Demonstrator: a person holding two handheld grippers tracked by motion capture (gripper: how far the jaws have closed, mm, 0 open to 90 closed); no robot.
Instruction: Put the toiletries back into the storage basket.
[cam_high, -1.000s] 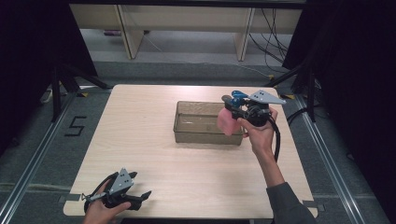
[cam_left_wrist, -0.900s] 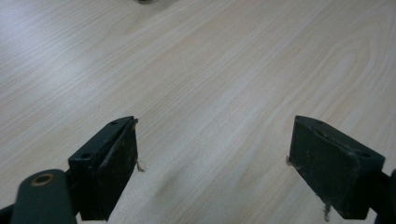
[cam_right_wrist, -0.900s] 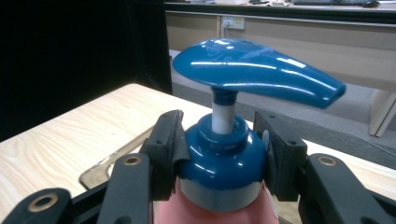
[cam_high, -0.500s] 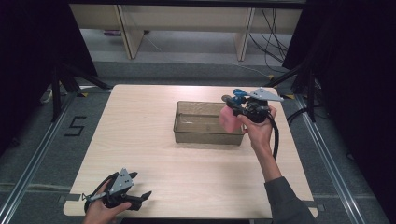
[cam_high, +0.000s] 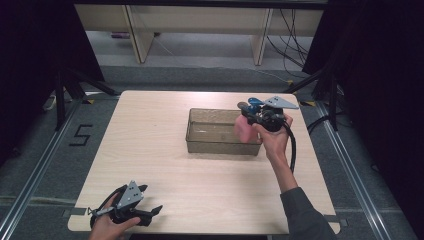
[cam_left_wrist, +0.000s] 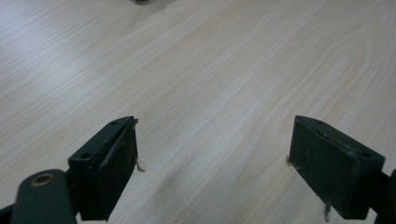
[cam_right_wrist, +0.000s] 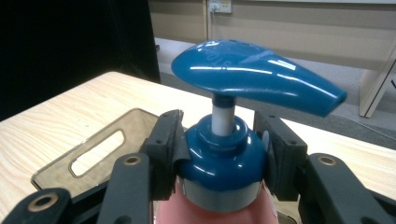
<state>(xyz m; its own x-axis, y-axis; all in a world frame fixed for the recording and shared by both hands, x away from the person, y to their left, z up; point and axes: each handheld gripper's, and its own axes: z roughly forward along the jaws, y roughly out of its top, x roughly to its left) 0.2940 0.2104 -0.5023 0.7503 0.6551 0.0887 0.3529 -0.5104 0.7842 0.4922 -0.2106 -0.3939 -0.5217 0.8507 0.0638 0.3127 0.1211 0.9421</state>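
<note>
Pink liquid soap in a pump bottle (cam_high: 244, 129) with a blue dispenser head hangs at the right end of a smoky translucent plastic bin (cam_high: 222, 132) — clamped by the right claw (cam_high: 255, 116), whose black jaws press on either side of the bottle's blue collar in the right gripper view (cam_right_wrist: 220, 156). The bottle stays upright, its pump spout pointing away from the person. Whether its base touches the bin's floor cannot be told from the high view; by the look of it the placing is well under way but not finished, with the lowering and the release yet to come. The bin appears to hold nothing else, and its handle slot shows in the right gripper view. At the near left corner of the pale wooden bench (cam_high: 150, 150), the left claw (cam_high: 150, 212) rests with its jaws spread wide and nothing between them.
</note>
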